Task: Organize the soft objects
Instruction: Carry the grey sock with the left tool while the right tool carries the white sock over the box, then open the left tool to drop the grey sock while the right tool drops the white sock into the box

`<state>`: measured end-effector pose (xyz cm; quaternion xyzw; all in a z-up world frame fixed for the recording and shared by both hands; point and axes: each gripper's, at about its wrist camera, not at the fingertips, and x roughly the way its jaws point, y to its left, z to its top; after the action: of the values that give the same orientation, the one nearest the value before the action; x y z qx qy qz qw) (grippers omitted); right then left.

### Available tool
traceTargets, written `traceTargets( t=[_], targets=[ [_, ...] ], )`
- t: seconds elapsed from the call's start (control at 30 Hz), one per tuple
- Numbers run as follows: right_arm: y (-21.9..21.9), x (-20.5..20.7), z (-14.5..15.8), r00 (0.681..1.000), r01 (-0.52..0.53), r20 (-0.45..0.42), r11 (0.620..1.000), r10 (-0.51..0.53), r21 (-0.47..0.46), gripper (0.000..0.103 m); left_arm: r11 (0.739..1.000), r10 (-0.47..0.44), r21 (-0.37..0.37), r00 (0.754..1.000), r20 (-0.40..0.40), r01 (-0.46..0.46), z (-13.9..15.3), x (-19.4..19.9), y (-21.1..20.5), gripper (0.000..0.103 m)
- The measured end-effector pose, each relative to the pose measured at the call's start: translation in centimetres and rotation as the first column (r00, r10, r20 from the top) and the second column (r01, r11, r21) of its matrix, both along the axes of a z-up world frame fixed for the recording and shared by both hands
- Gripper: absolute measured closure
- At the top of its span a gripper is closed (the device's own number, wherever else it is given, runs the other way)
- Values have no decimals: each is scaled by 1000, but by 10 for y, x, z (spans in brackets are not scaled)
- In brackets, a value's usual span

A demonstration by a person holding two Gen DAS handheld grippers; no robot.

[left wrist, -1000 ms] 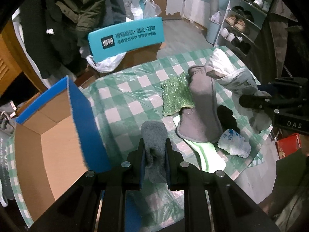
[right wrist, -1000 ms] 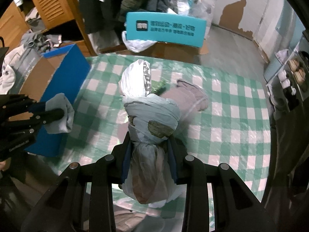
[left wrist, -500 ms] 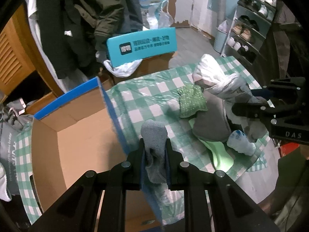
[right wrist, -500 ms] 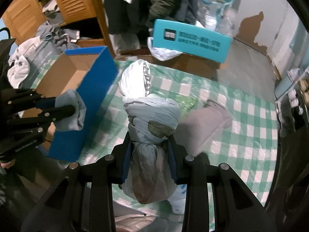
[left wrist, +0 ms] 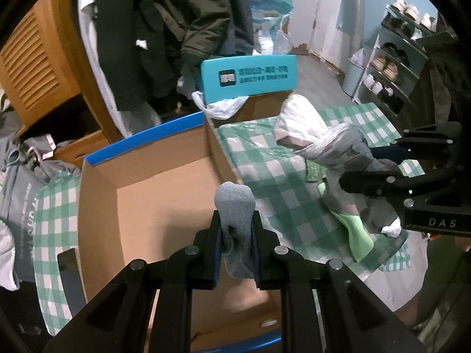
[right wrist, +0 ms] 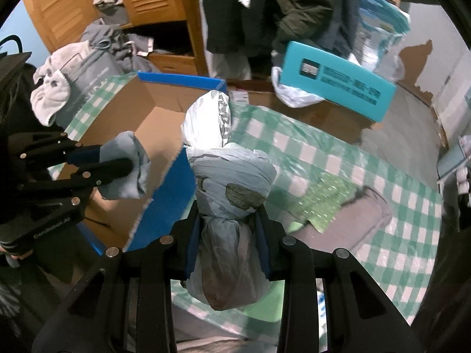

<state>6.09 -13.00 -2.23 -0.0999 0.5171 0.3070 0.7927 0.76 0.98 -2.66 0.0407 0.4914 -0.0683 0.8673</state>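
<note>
Both point steeply down: the left tongs [left wrist: 235, 235] clamp a grey sock [left wrist: 235, 206] above the open cardboard box [left wrist: 153, 194], the right tongs [right wrist: 228, 241] clamp a knotted plastic bundle [right wrist: 232, 176] over the table [right wrist: 338, 158]

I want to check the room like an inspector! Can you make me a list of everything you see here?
Surface: table under a green checked cloth.
Job's things: grey sock over the open cardboard box; knotted plastic bag bundle beside the box.
Clutter: green sparkly cloth, grey insole, teal box.
Grippers: left gripper jaws shut on the sock; right gripper jaws shut on the bundle.
Cables: nothing seen.
Surroundings: hanging coats, shoe rack, wooden cabinet.
</note>
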Motion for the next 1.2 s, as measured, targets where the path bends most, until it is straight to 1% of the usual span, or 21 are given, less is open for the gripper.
traceTargets(
  t=[0.33,0.6,0.87,0.97,1.1,1.2],
  targets=[
    [58,-1,3,997,-77,-11,997,77,5,71,998,70,-6,997,-14,-70,-7,-7,47,86],
    [102,-1,-3,991,-128,-40,992,128,3,71,991,131,-12,991,-38,-132,-14,-11,82,86],
    [135,-4,-17,982,-175,-75,984,173,-15,71,987,160,11,986,-50,-160,-19,-13,100,86],
    [142,-5,-22,980,-181,-85,983,179,-21,71,984,174,44,983,-53,-172,-22,-13,103,85],
    [146,-5,-27,980,-180,-90,983,177,-34,71,982,187,52,980,-71,-183,-26,-12,109,84],
    [144,-4,-29,983,-169,-86,985,165,-38,62,980,190,65,979,-69,-186,-26,-12,110,77]
  ],
)
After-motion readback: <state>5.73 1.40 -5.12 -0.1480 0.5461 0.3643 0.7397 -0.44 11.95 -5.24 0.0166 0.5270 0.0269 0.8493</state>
